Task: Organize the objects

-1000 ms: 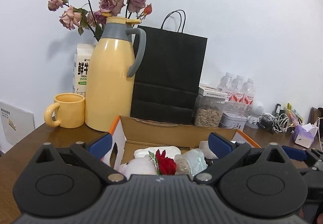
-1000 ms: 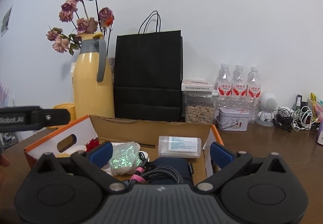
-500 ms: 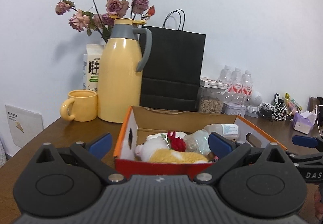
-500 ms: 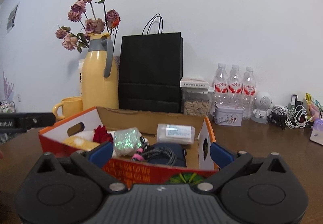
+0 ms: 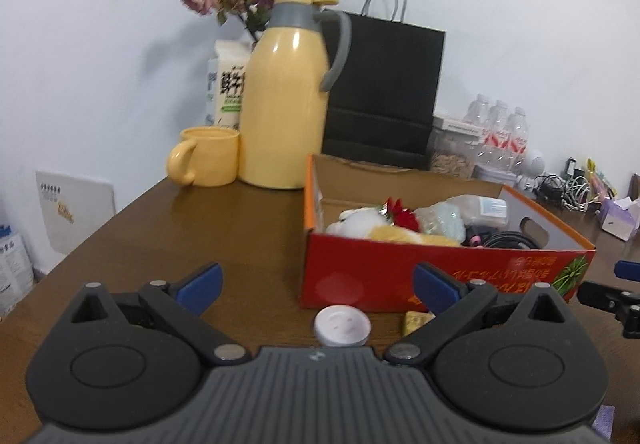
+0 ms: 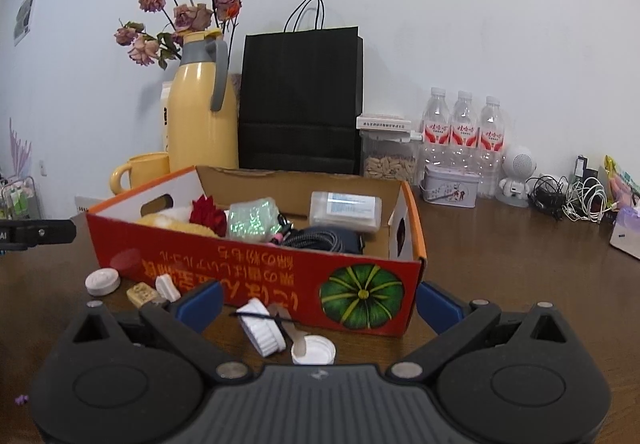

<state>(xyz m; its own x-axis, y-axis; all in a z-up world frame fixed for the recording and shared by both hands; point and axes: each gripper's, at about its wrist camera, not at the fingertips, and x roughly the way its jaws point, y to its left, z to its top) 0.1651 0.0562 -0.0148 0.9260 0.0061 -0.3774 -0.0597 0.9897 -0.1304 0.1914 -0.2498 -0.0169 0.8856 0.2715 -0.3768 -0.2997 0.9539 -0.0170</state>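
Table [image 6: 500,244], brown wood, carrying everything. Red cardboard box [image 6: 256,272] at centre, long axis left to right across both views, pumpkin print at its right end, lettering upside down, packed with a plush toy [image 6: 168,217], red flower [image 6: 206,213], cables. White cap [image 5: 342,326], gold block [image 5: 416,322], white brush [image 6: 262,328] loose on the wood just before the box. Left gripper [image 5: 316,286] and right gripper [image 6: 318,300] spread wide, grasping nothing.
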